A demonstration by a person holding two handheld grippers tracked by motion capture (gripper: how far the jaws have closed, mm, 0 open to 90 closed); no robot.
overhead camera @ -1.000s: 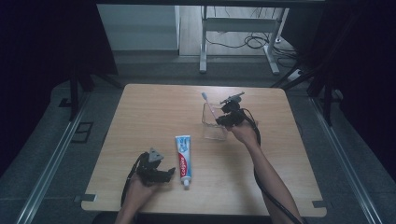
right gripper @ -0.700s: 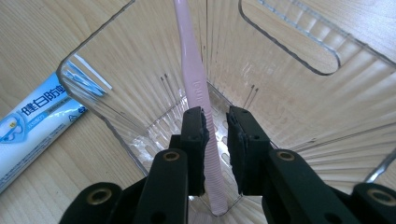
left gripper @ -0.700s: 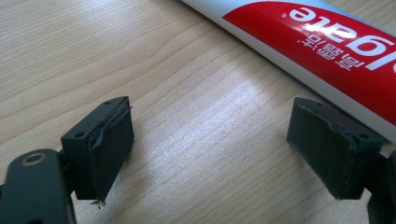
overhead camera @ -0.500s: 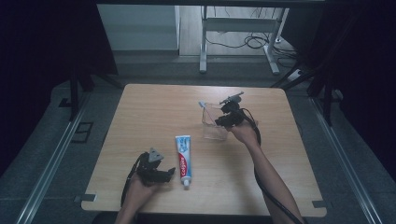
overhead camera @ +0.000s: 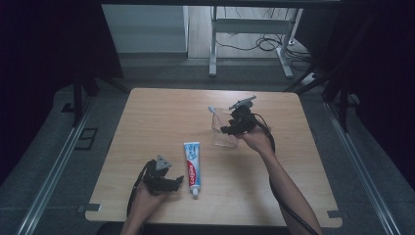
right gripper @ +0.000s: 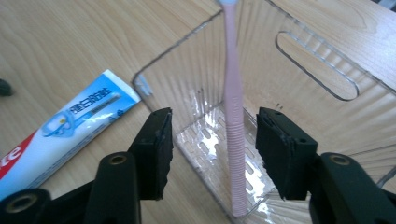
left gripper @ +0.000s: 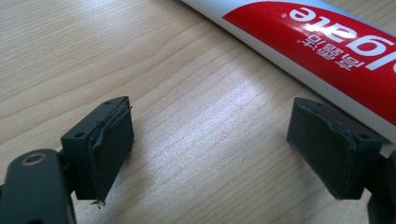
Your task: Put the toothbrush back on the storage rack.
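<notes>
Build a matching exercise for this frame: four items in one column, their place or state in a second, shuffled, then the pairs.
Items
1. toothbrush
2. toothpaste tube
3. left gripper
4. right gripper

Places or states
A. lying flat on the table between the two hands
B. open, fingers on either side of the pink handle, not touching it
C. standing inside the clear plastic bin
D. open over bare wood, beside the red end of the tube

Pairs: 1-C, 2-A, 3-D, 4-B
</notes>
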